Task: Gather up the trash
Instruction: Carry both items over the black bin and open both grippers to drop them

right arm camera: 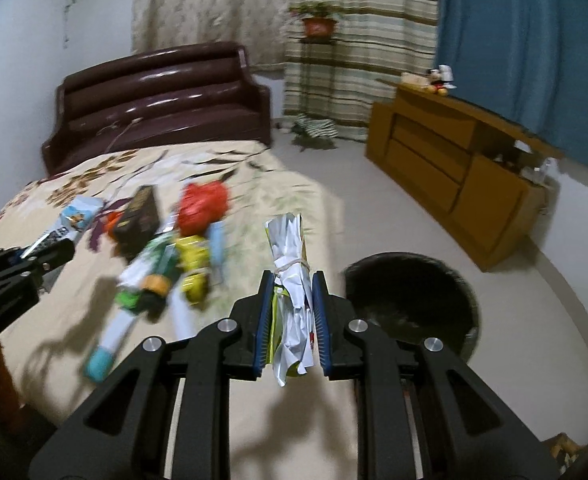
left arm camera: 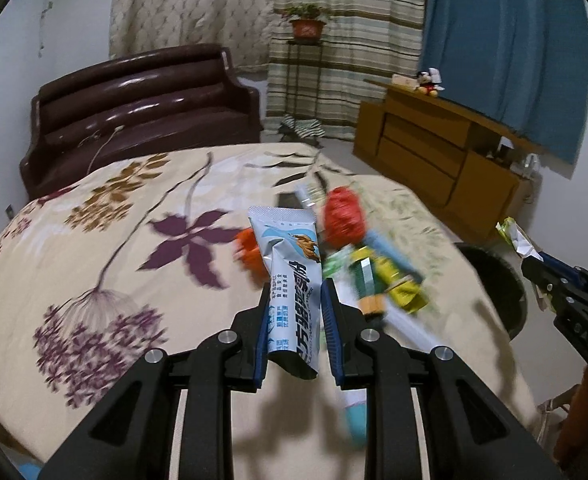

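Note:
My left gripper (left arm camera: 294,292) is shut on a silver-blue foil packet (left arm camera: 290,276) and holds it above the flowered bed cover (left arm camera: 114,240). My right gripper (right arm camera: 293,282) is shut on a crumpled white and green wrapper (right arm camera: 290,280) tied with a rubber band, above the bed's right edge. The right gripper also shows at the right edge of the left wrist view (left arm camera: 534,264). Loose trash lies on the bed: a red crumpled bag (right arm camera: 202,204), a dark box (right arm camera: 138,220), yellow wrappers (right arm camera: 192,264) and a green-orange tube (right arm camera: 150,284). A black bin (right arm camera: 414,300) stands on the floor beside the bed.
A dark brown sofa (right arm camera: 162,96) stands behind the bed. A wooden cabinet (right arm camera: 454,160) lines the right wall under a blue curtain. A plant stand (right arm camera: 318,28) is at the back by striped curtains. The floor between bed and cabinet is pale.

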